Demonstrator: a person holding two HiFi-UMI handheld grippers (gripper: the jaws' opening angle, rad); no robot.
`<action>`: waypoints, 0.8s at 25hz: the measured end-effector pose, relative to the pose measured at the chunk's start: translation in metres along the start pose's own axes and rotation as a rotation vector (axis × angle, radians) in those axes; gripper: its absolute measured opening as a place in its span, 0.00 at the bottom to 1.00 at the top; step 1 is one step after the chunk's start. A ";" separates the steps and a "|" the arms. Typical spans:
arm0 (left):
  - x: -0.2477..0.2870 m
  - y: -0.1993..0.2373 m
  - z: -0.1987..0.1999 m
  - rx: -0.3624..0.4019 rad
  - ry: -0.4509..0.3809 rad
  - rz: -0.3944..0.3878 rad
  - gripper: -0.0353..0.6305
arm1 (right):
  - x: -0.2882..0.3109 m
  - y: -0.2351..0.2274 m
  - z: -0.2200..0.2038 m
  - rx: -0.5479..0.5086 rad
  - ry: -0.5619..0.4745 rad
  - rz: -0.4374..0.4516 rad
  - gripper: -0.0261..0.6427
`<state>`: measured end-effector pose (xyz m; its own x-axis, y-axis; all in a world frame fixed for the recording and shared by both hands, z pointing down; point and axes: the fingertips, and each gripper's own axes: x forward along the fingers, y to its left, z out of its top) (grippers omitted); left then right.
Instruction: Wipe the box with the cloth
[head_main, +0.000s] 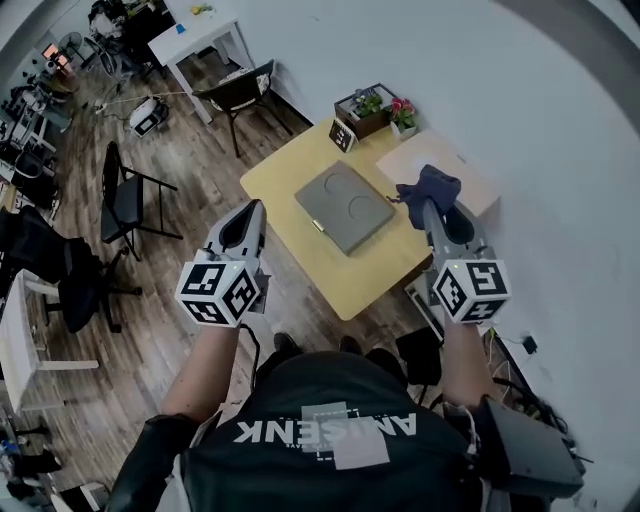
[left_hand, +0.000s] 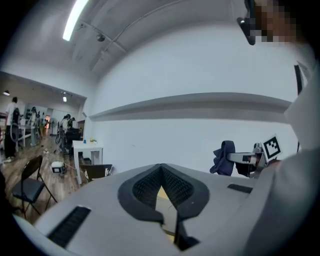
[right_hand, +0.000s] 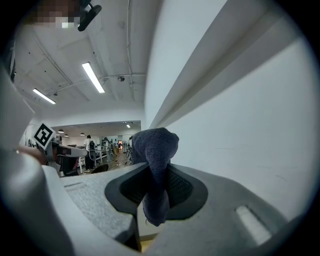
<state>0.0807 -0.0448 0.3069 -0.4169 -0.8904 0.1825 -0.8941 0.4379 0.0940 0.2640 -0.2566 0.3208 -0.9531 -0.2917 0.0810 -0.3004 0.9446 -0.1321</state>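
Observation:
A flat grey box (head_main: 345, 207) with two round marks lies on the yellow table (head_main: 276, 170). My right gripper (head_main: 430, 212) is shut on a dark blue cloth (head_main: 430, 186), which bunches above the jaws and hangs down between them (right_hand: 156, 150). It is held high, to the right of the box and apart from it. My left gripper (head_main: 249, 218) is raised over the table's left edge, left of the box, shut with nothing in it; its pads meet at the tip (left_hand: 161, 170). The left gripper view shows the cloth (left_hand: 223, 157) off to the right.
At the table's far end stand a planter box (head_main: 365, 108), pink flowers (head_main: 403, 112) and a small framed screen (head_main: 342, 134). A pale board (head_main: 437, 160) lies at the right. Black chairs (head_main: 128, 200) stand on the wooden floor to the left; a white wall is beyond.

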 end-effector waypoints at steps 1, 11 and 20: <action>0.005 -0.001 0.001 0.030 0.000 -0.010 0.04 | 0.002 0.000 -0.001 -0.008 0.004 -0.005 0.16; 0.066 0.019 -0.012 0.087 0.013 -0.163 0.04 | 0.025 -0.004 -0.040 -0.015 0.067 -0.162 0.16; 0.110 0.060 -0.057 0.139 0.111 -0.292 0.04 | 0.059 -0.020 -0.122 0.092 0.169 -0.312 0.16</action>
<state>-0.0099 -0.1096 0.3883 -0.1264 -0.9534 0.2741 -0.9900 0.1385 0.0253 0.2187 -0.2742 0.4488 -0.7977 -0.5273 0.2926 -0.5849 0.7946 -0.1629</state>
